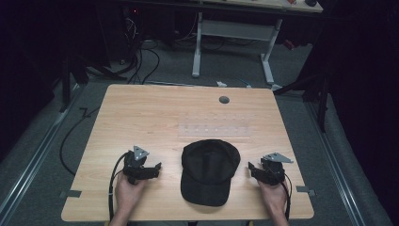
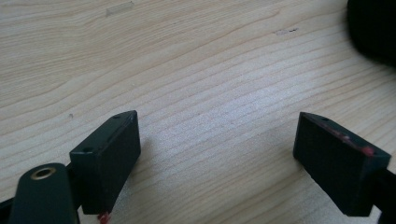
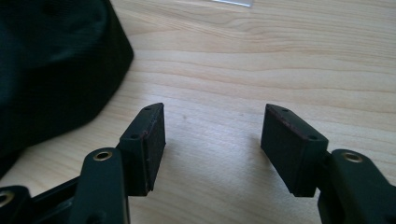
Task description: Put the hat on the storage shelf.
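Black cap (image 1: 208, 170) lies on my wooden worktop (image 1: 155, 113) between my left gripper (image 1: 151, 170) and right gripper (image 1: 254, 170), both released, grasping nothing.

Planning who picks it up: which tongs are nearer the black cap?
Right, narrowly. The right tongs sit just off the black cap at its right edge. The left tongs rest at its left with a slightly wider strip of table between. Neither touches it.

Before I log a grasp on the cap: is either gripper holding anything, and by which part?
Nothing is held. The left gripper and right gripper both stand open over bare table, beside the black cap.
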### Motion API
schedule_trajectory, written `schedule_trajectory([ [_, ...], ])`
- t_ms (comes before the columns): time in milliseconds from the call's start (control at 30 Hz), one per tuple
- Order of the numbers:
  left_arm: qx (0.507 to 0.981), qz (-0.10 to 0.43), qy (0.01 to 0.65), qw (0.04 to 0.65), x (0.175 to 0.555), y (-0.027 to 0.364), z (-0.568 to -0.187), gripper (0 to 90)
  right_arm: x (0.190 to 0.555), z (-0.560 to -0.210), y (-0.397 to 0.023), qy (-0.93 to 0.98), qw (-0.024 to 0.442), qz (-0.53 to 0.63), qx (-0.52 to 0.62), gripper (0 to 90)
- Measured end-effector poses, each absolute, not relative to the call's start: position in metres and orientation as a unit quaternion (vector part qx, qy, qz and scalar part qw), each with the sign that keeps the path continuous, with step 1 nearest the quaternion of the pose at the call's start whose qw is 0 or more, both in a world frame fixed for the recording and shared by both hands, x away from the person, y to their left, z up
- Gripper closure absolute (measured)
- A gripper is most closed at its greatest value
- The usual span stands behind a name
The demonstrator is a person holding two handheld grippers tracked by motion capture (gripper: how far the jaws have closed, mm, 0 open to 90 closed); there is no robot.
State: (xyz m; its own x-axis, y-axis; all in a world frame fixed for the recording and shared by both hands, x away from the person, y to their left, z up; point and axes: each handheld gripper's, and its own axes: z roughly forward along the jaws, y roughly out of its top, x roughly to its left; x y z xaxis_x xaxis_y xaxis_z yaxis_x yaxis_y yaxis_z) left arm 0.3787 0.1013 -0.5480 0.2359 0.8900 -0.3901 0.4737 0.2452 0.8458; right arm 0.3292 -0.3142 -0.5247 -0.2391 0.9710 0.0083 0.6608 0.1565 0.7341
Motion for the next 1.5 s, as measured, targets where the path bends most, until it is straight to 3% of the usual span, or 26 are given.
schedule_trajectory([
  [433, 0.582, 0.198, 0.586, 0.528, 0.379, 0.101, -0.548, 15.3, 0.311, -0.500, -0.303, 0.723, 0.233, 0.380, 0.527, 48.5],
  [667, 0.582, 0.197, 0.586, 0.528, 0.379, 0.101, -0.548, 15.4, 0.312, -0.485, -0.290, 0.734, 0.202, 0.409, 0.504, 46.7],
  [1500, 0.581, 0.198, 0.587, 0.529, 0.379, 0.101, -0.548, 15.6, 0.340, -0.456, -0.254, 0.762, 0.193, 0.420, 0.454, 39.7],
])
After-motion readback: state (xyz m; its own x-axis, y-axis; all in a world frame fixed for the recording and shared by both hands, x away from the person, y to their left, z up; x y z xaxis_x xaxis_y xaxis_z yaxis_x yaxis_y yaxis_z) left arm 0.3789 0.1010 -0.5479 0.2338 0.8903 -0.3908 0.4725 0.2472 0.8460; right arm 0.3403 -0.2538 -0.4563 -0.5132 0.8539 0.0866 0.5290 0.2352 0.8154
